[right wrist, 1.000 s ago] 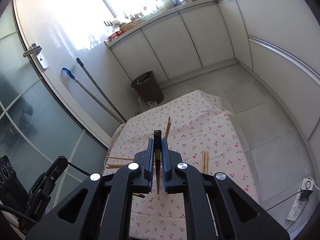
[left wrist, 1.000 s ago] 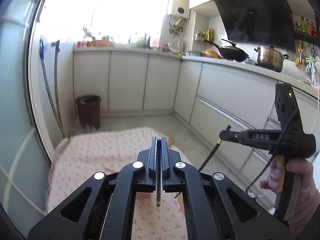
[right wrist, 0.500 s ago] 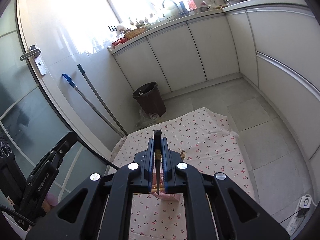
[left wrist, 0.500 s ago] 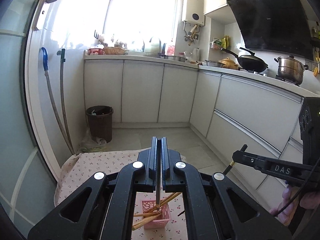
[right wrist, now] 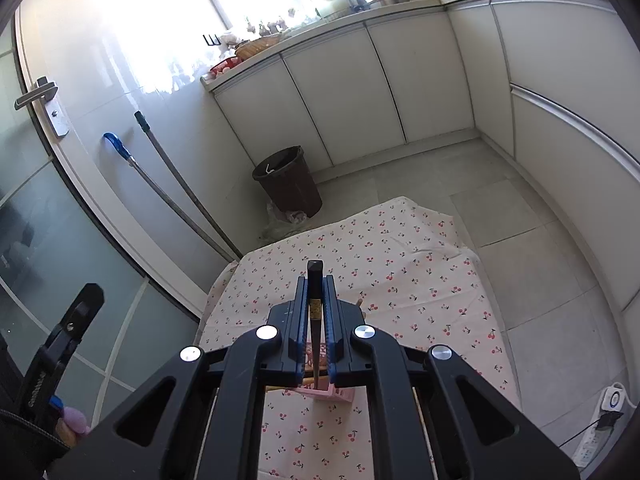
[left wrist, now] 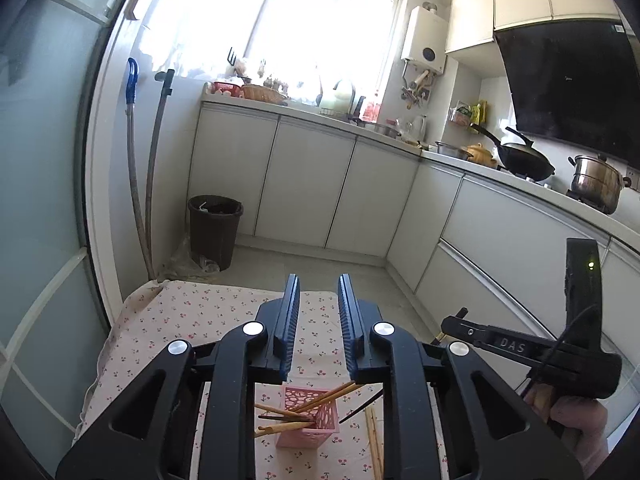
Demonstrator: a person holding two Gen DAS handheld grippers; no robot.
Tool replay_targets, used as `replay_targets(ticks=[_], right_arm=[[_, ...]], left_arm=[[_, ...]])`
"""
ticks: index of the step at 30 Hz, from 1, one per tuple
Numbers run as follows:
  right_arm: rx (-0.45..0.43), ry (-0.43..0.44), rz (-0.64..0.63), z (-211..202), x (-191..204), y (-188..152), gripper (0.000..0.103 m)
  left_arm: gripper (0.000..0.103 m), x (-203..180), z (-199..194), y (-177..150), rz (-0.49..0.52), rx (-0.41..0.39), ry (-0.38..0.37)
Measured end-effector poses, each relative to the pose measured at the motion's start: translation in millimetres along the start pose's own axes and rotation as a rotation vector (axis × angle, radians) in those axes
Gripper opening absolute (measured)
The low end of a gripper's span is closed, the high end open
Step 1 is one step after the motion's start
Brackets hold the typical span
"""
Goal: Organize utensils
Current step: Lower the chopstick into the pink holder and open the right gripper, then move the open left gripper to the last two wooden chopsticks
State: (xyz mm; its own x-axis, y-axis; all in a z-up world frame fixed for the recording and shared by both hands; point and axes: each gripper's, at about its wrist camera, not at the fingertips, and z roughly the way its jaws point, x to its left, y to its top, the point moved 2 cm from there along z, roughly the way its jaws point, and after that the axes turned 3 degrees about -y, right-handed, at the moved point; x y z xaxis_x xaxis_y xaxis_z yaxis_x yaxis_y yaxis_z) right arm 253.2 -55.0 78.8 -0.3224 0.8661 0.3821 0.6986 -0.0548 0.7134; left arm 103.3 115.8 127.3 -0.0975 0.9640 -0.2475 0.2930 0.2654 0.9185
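Left claw (left wrist: 319,328) has spread; right claw (right wrist: 316,312) grips black chopstick (right wrist: 315,292).

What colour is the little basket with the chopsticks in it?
Pink, with a pattern of holes. The basket shows best in the left wrist view.

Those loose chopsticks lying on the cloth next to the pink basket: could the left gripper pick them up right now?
Probably yes. The left gripper is open and holds nothing, and the loose chopsticks lie bare on the cloth just right of the pink basket. Nothing covers them, though the right gripper, shut on a black chopstick, works close by.
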Motion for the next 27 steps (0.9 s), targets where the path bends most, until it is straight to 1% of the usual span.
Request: replay_targets(ticks=[4, 5, 6, 7, 10, 15, 16, 17, 19, 24, 27], right_arm=[[-0.004, -0.002, 0.007, 15, 5, 3, 0.008], [-0.010, 0.004, 0.012, 19, 6, 2, 0.008], [-0.014, 0.012, 0.023, 26, 5, 1, 0.011], [-0.003, 0.009, 0.034, 32, 4, -2, 0.014], [0.039, 0.015, 0.048, 39, 0, -12, 0.016], [0.011, -0.020, -0.017, 18, 3, -21, 0.016], [0.007, -0.025, -0.025, 14, 3, -22, 0.018], [0.002, -0.031, -0.036, 9, 4, -25, 0.020], [-0.007, -0.044, -0.050, 0, 3, -30, 0.035], [-0.010, -0.084, -0.091, -21, -3, -54, 0.035], [-0.003, -0.119, -0.099, -31, -11, -70, 0.037]], left_arm=[[0.024, 1, -4, 5, -0.005, -0.009, -0.010], [0.025, 1, -3, 5, -0.008, -0.008, -0.010], [0.025, 1, 0, 4, -0.011, -0.003, -0.010], [0.026, 2, 2, 2, -0.011, 0.004, -0.006], [0.026, 2, 7, -4, -0.009, 0.034, -0.003], [0.031, -9, 6, -9, 0.019, 0.049, -0.008], [0.034, -13, 4, -11, 0.030, 0.048, -0.005], [0.039, -15, 2, -13, 0.041, 0.048, 0.002], [0.046, -20, 0, -19, 0.055, 0.056, 0.013], [0.050, -31, -1, -47, 0.090, 0.118, 0.038], [0.055, -33, -2, -69, 0.101, 0.165, 0.052]])
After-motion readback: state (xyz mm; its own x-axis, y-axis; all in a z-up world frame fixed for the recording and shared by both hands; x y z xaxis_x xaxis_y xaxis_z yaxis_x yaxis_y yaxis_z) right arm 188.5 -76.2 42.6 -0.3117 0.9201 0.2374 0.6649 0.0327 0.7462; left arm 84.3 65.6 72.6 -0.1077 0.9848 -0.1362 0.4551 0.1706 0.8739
